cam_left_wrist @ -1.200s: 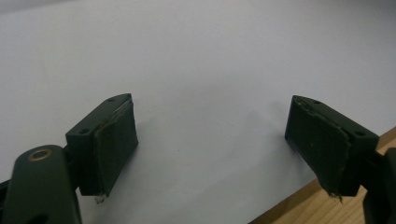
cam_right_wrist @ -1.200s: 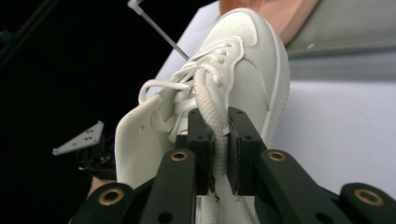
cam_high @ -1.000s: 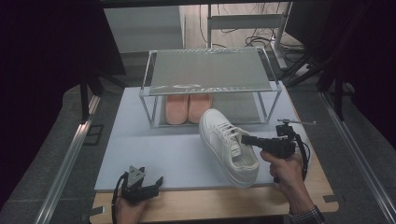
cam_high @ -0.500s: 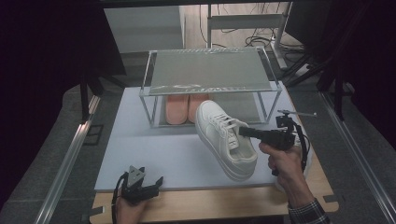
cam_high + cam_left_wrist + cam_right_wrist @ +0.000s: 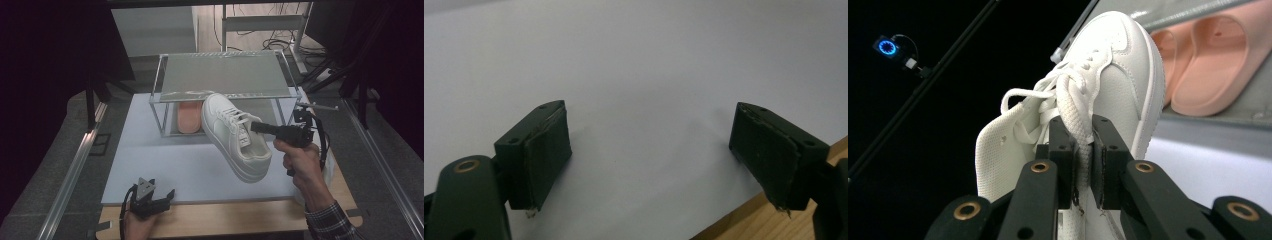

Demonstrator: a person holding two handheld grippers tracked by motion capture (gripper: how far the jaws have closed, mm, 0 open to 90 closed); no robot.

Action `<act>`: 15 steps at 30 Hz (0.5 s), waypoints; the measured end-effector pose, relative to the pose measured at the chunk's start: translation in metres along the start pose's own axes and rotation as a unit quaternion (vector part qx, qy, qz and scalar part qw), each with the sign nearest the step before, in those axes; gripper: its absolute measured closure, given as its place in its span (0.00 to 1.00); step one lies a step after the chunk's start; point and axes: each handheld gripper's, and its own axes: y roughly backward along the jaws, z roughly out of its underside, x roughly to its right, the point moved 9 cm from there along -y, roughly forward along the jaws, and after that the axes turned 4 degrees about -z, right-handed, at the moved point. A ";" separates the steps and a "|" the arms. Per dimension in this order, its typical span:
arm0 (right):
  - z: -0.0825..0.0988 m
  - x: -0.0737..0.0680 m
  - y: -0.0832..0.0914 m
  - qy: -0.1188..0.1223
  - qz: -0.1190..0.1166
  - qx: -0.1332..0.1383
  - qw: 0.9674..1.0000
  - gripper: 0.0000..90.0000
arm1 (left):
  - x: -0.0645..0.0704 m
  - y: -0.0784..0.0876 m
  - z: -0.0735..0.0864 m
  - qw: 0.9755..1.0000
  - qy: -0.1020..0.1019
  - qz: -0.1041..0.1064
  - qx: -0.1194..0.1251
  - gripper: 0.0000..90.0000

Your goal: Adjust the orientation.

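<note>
Since a second ago, the white sneaker [image 5: 234, 134] has come up off the tabletop [image 5: 150, 165] and its toe has swung toward the clear shelf rack [image 5: 225, 75], carried by the right tool [image 5: 255, 127]. In the high view the sneaker hangs tilted, toe highest and just in front of the rack's lower opening, heel lowest over the pale sheet that covers the tabletop. The right tool's jaws are clamped on the sneaker's tongue and laces near the collar; in the right gripper view the two black pads [image 5: 1108, 150] squeeze a band of white lace and fabric between them, with the sneaker [image 5: 1108, 85] rising beyond. Under the rack lie pink slippers [image 5: 187, 117], one partly hidden behind the sneaker's toe; the right gripper view shows the two [image 5: 1213, 65] side by side. The left tool [image 5: 150, 200] rests at the near edge of the tabletop, well apart from the sneaker, its jaws spread wide over bare sheet with nothing between them.
</note>
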 end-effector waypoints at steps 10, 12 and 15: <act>-0.026 -0.006 -0.012 0.001 0.007 0.019 1.000 0.91 | 0.000 0.000 0.000 1.000 0.000 0.000 0.000 0.18; -0.031 -0.004 -0.016 0.001 0.011 0.023 1.000 0.91 | 0.000 0.000 0.000 1.000 0.000 0.000 0.000 0.18; -0.037 0.000 -0.022 -0.010 0.015 0.028 0.999 0.91 | 0.000 0.000 0.000 1.000 0.000 0.000 0.000 0.18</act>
